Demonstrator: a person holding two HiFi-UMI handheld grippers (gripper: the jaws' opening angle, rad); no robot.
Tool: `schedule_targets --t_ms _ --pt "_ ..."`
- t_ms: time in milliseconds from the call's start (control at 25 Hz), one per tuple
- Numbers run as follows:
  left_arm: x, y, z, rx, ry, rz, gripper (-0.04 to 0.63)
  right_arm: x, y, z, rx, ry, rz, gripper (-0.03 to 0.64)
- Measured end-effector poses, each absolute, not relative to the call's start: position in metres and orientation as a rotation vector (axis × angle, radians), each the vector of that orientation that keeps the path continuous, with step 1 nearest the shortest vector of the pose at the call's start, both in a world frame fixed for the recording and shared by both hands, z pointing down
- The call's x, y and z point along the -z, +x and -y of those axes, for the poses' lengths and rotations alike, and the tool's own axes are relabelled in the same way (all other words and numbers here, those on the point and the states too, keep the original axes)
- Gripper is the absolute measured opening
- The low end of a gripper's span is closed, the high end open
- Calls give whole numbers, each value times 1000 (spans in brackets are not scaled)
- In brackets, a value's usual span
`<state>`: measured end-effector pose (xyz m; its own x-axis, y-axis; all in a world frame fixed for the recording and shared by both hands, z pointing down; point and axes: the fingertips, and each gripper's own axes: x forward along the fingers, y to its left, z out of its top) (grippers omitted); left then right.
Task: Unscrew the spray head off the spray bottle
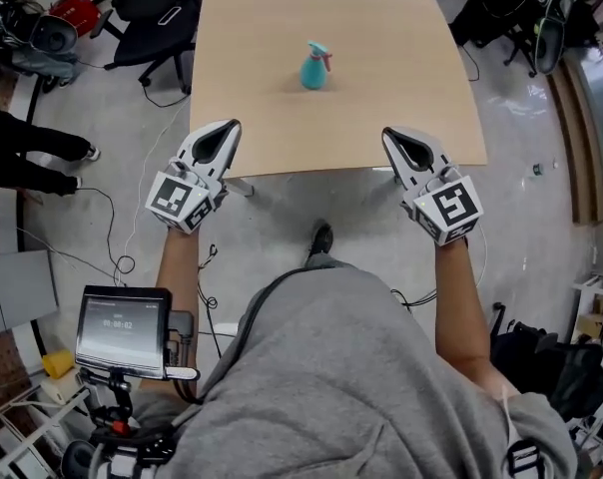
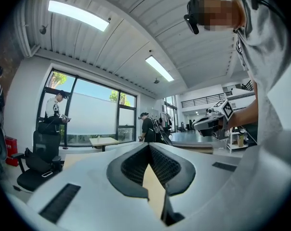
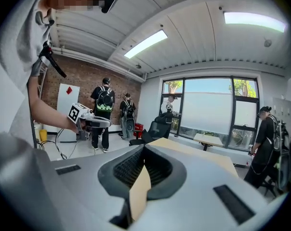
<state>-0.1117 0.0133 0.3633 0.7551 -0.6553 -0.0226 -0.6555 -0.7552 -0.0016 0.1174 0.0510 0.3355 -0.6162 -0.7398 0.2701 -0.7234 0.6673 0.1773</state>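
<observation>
A teal spray bottle (image 1: 314, 67) with a pink trigger stands upright on the far middle of the wooden table (image 1: 282, 118). Its spray head is on. My left gripper (image 1: 228, 130) hovers at the table's near edge, left of the bottle and well short of it, shut with nothing in it. My right gripper (image 1: 392, 138) hovers at the near edge on the right, also shut and empty. In the left gripper view the left gripper (image 2: 149, 149) has its jaws together and the right gripper (image 2: 217, 120) shows beyond. In the right gripper view the right gripper (image 3: 144, 150) is likewise shut. The bottle is in neither gripper view.
Black office chairs (image 1: 154, 10) stand off the table's far left corner. Cables trail over the floor (image 1: 112, 257). A small screen on a rig (image 1: 123, 331) sits by my left side. A person's legs (image 1: 32, 153) are at the left; people stand in the room's background (image 3: 105, 110).
</observation>
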Motion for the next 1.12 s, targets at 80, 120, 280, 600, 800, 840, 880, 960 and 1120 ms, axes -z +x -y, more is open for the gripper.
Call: schedule_targets --t_ms 80,120,280,600,800,840,880,960,1120 --pt "-370 -98 12 -18 -2940 -1123 3 -337 123 -26 71 1115 2583 5" --pt "-373 -92 21 -15 -2942 -1135 3 -338 125 -17 76 1092 2591 5" --pt "-381 -68 48 -26 -2950 -1163 3 -335 134 7 110 1034 2603 5" --pt "-430 -51 120 9 -3071 -1129 5 -352 131 59 27 1046 2580 5" --pt "-480 -25 162 37 -3157 -1057 6 -367 138 81 -31 1088 2526 5" --pt "-488 -20 172 54 -3166 -1041 8 -369 138 85 -39 1088 2519 5" --pt "-495 -14 182 71 -3173 -1024 19 -370 139 91 -46 1088 2512 5" --pt "-511 -2 199 107 -3191 -991 84 -374 142 103 -64 1097 2499 5" --pt "-544 16 225 208 -3186 -948 227 -383 146 121 -112 1126 2480 5"
